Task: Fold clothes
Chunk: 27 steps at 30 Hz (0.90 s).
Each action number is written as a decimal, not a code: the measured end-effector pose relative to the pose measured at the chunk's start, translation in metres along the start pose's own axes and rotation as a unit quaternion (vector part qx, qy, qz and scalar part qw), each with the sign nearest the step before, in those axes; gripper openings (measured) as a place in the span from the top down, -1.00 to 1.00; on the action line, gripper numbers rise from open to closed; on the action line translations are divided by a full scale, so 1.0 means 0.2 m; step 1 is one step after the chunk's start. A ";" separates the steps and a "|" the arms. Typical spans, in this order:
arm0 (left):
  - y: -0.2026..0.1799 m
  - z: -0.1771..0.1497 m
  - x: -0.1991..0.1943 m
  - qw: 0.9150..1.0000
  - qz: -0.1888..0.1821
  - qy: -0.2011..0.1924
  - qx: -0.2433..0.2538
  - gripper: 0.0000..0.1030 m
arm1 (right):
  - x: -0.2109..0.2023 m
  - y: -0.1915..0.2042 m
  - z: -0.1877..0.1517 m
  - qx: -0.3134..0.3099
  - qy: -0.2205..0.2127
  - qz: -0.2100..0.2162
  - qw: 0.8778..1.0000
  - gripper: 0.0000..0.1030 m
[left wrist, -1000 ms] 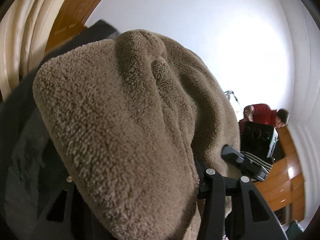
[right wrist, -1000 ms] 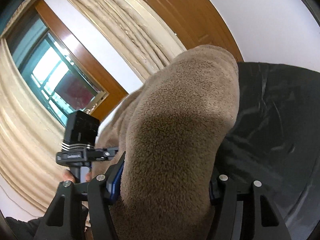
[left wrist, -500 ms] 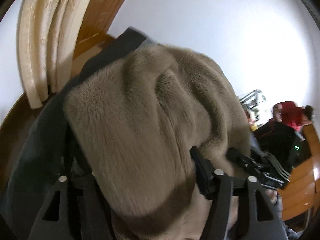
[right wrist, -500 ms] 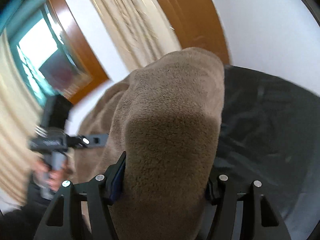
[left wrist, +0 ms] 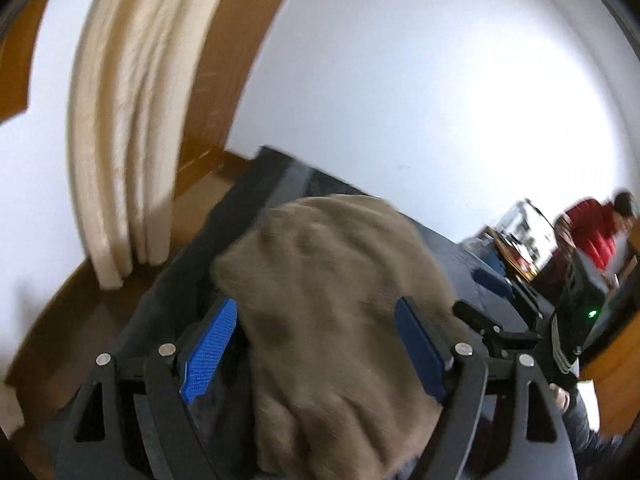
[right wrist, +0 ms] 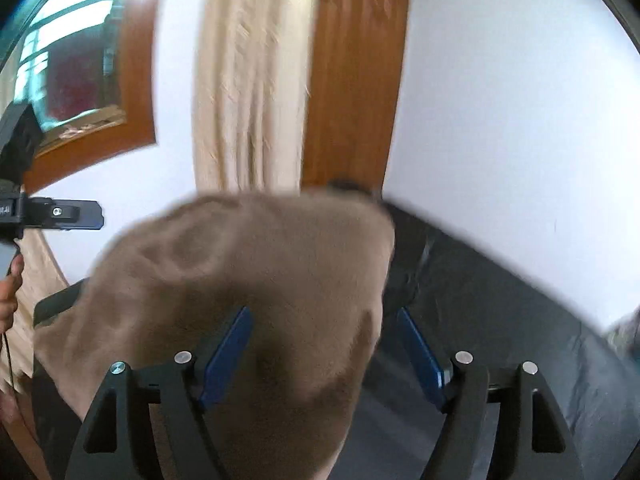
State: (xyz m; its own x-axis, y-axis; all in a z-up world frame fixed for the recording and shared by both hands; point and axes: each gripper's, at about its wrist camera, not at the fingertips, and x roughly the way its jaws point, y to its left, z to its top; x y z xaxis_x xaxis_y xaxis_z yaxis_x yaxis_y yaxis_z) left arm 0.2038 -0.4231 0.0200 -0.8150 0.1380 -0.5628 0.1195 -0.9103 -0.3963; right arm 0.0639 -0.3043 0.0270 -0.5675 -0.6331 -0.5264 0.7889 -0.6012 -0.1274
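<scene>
A brown fleece garment (left wrist: 332,280) lies heaped on a dark cloth-covered table (left wrist: 248,200). My left gripper (left wrist: 316,303) straddles one end of it. Its jaws are opening, the left blue pad (left wrist: 208,352) stands clear of the fleece, and the fabric sags between the fingers. In the right wrist view the same garment (right wrist: 260,264) spreads leftward over the table (right wrist: 500,300). My right gripper (right wrist: 323,312) is opening too. Its right pad (right wrist: 420,356) is free, with bare table showing beside it, and the fleece drapes over the left finger.
A cream curtain (right wrist: 248,80) and a wooden door frame (right wrist: 356,80) stand behind the table, with a window (right wrist: 68,60) at far left. A person in red (left wrist: 592,228) sits by shelves at far right. A hand (right wrist: 8,292) grips the other device's handle.
Both grippers let go of the fleece and drew back and up. The garment dropped from filling the views to a lower heap on the table. Both views rolled toward upright.
</scene>
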 end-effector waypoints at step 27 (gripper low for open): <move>-0.33 -0.33 0.13 0.973 0.231 -0.020 -0.001 -1.00 | -0.16 0.13 -0.37 0.034 0.074 0.066 0.995 -0.68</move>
State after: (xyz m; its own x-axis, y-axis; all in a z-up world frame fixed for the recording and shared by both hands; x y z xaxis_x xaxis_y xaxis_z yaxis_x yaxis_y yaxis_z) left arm 0.2128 -0.3336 -0.0170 -0.6958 -0.3002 -0.6525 0.4793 -0.8707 -0.1104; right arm 0.1196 -0.2629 -0.0217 -0.4157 -0.6325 -0.6535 0.8335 -0.5525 0.0045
